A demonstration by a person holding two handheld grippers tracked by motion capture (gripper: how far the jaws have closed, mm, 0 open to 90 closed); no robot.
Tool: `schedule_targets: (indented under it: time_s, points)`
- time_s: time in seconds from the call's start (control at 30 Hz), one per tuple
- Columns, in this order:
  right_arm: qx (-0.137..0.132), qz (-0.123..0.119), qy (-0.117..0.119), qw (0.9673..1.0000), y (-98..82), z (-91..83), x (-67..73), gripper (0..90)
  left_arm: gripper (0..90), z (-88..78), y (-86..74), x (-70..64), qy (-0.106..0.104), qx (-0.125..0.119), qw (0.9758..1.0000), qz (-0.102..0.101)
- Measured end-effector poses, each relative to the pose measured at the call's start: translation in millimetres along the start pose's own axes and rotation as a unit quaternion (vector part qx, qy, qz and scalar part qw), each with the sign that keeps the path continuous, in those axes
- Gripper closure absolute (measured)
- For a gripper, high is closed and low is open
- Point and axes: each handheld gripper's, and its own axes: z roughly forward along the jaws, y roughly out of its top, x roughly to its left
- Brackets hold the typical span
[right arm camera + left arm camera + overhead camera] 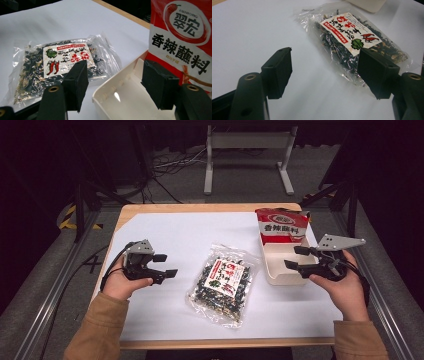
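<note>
Your left gripper (163, 265) hovers over the left side of the counter (165, 222), jaws spread wide with nothing between them. In the left gripper view the bare white surface lies between its two black pads, and the clear snack bag (359, 42) sits just beyond the right-hand jaw, apart from it.

That snack bag (224, 283) lies flat in the middle of the counter, label up, its long axis running near to far, with dark loose pieces inside crinkled film. If you come down on it from above with jaws this wide, the pads may slide on the slick film and only pinch a wrinkle, so the bag could slip out when lifted. Squeezing hard across the filled middle risks crushing the contents.

To the right stands the white tray (280, 272), with a red seasoning pouch (281, 226) leaning upright at its far end. Your right gripper (299, 258) hangs at the tray's right edge, also wide open and holding nothing; in the right gripper view its jaws straddle the tray's near rim (107, 90). A careless sweep from there could knock the tray or topple the pouch (182, 42), since it looks lightly propped.
</note>
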Motion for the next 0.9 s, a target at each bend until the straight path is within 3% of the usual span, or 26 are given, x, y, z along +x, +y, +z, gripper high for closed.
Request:
schedule_targets:
  time_s: [0.3,0.9]
  points:
    - [0.0,-0.013,0.001,0.9999,2.7,-2.2,13.6,36.0,27.9,15.7,4.0,-2.2,-0.018,0.02,0.9995,-0.017]
    - [0.011,-0.02,-0.008,0.9997,-3.7,-2.4,25.5,34.6,28.3,60.9,10.1,-10.2,-0.048,0.051,0.9974,-0.015]
